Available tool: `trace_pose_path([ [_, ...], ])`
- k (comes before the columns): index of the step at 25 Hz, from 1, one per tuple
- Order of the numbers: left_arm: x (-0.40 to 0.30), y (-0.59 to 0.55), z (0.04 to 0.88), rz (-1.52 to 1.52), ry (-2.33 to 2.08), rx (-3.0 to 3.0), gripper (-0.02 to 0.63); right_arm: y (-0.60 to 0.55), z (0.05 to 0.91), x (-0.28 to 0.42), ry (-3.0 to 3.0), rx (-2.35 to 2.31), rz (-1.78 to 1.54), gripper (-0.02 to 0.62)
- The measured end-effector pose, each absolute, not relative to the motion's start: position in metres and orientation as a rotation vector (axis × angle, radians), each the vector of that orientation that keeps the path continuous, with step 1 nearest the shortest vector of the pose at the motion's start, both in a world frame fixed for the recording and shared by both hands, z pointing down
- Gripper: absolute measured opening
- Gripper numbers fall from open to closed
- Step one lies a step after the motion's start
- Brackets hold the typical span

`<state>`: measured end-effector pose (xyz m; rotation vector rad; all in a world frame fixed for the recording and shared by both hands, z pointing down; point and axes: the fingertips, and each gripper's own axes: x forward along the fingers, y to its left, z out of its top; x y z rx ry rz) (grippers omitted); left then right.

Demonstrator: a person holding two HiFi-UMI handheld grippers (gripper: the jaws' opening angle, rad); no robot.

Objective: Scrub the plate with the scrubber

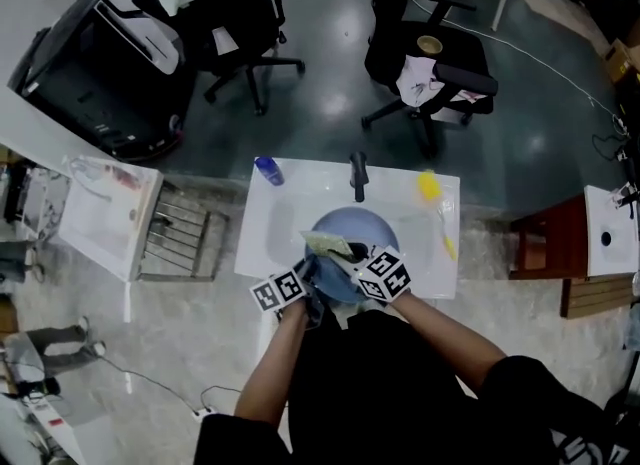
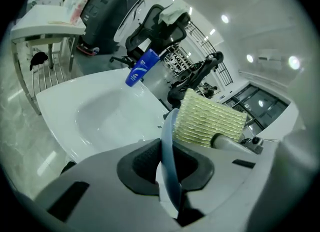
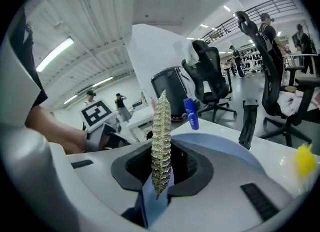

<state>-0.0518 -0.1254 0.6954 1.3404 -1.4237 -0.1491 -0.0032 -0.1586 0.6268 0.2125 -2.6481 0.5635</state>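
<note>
Dark pads of the left gripper (image 2: pixel 169 165) were seen clamped on the thin rim of the pale blue plate (image 2: pixel 168 138), a grip shown only in that gripper's own view. Likewise, the right gripper (image 3: pixel 161 168) was closed on the yellow-green ribbed scrubber (image 3: pixel 161 136), laid against the plate's face. Farther off, the head view showed both held over the white sink (image 1: pixel 275 228), with a blue bottle (image 1: pixel 268 170) at its far corner.

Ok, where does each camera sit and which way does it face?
Head view: on the head, steeply down at sink; forearms, left tool, right tool show.
Left gripper view: on left tool, along jaws clamping plate; no body.
Right gripper view: on right tool, along jaws clamping scrubber; left hand shows.
All share plate, scrubber, bottle.
</note>
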Motion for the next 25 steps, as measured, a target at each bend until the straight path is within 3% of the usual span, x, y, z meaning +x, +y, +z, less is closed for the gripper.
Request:
trace_pose_path([
  [12,-0.026,-0.117,0.669,-0.117,-1.403,1.415,0.031,-0.181,0.651,0.009,-2.596,0.357,0.504,0.061],
  [25,-0.01,-0.119,0.665,-0.112,-1.372,1.431,0.034,-0.201,0.648,0.012,-2.525,0.503,0.209,0.062],
])
